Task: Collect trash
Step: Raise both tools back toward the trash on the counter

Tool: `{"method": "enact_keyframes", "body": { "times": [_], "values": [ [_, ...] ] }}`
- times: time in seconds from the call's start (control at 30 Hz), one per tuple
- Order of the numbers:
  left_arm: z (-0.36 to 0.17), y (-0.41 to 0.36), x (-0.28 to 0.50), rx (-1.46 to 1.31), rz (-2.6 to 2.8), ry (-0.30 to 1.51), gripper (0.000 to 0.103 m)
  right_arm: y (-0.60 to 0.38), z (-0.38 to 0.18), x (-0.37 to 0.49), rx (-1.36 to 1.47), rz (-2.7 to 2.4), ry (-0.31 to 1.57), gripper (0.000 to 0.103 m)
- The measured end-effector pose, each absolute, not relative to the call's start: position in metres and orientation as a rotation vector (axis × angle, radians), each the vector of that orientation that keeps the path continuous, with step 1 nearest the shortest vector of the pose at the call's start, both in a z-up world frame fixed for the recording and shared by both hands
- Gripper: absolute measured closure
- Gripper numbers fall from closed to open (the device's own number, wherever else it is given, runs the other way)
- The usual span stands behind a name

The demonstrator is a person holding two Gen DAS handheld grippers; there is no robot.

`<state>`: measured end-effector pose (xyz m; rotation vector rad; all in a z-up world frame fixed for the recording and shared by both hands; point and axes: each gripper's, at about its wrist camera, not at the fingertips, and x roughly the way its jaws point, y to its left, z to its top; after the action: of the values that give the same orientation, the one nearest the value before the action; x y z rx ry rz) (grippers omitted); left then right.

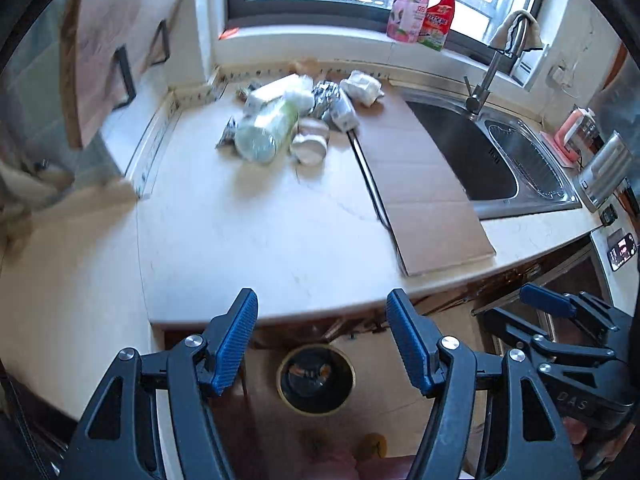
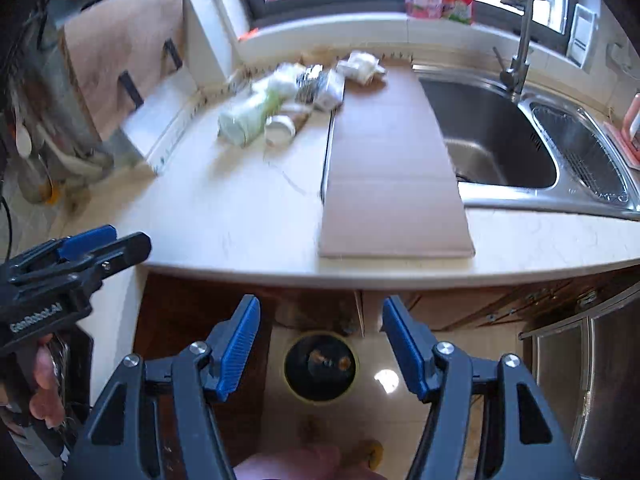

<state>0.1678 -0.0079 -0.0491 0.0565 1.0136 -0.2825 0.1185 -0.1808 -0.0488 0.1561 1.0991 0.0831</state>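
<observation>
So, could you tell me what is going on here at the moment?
A person holds a gripper in each hand above the front edge of a kitchen counter. The left gripper and the right gripper are both open and hold nothing. A pile of trash, including a bottle and crumpled wrappers, lies at the back of the counter beside a cardboard sheet. A bin stands on the floor below. Nothing has been picked up yet.
</observation>
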Motion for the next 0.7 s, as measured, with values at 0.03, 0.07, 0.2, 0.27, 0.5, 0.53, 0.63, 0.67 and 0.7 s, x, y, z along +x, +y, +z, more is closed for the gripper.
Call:
{"method": "enact_keyframes", "body": {
  "times": [0.03,0.07,0.2,0.27,0.5,0.53,0.63,0.67,0.7],
  "values": [
    [-0.045,-0.008,0.177,0.073,-0.285,1.008,0.038,-0.181,-0.043,0.122,0.167,0.075,1.085,0.039],
    [-0.042,-0.01,0.184,0.088,-0.292,1.0,0.038,-0.181,-0.038,0.127,0.178,0.069,1.073,0.039],
    [-0.027,-0.019,0.21,0.148,-0.309,0.959,0.038,-0.181,-0.02,0.151,0.205,0.053,1.045,0.039],
    [-0.024,-0.02,0.222,0.167,-0.309,0.949,0.038,-0.181,-0.013,0.163,0.207,0.05,1.043,0.039],
    [-0.023,-0.023,0.266,0.196,-0.297,0.948,0.038,-0.186,-0.015,0.221,0.262,0.089,1.102,0.039],
    [-0.024,-0.024,0.275,0.203,-0.287,0.951,0.038,-0.186,-0.016,0.229,0.27,0.098,1.11,0.039],
    [-0.03,-0.03,0.298,0.221,-0.261,0.96,0.038,-0.187,-0.022,0.264,0.297,0.142,1.14,0.039],
    [-0.033,-0.032,0.308,0.225,-0.252,0.97,0.038,-0.187,-0.025,0.276,0.304,0.152,1.152,0.039],
    [-0.038,-0.034,0.319,0.227,-0.246,0.985,0.038,-0.187,-0.029,0.287,0.311,0.162,1.166,0.039]
  ]
}}
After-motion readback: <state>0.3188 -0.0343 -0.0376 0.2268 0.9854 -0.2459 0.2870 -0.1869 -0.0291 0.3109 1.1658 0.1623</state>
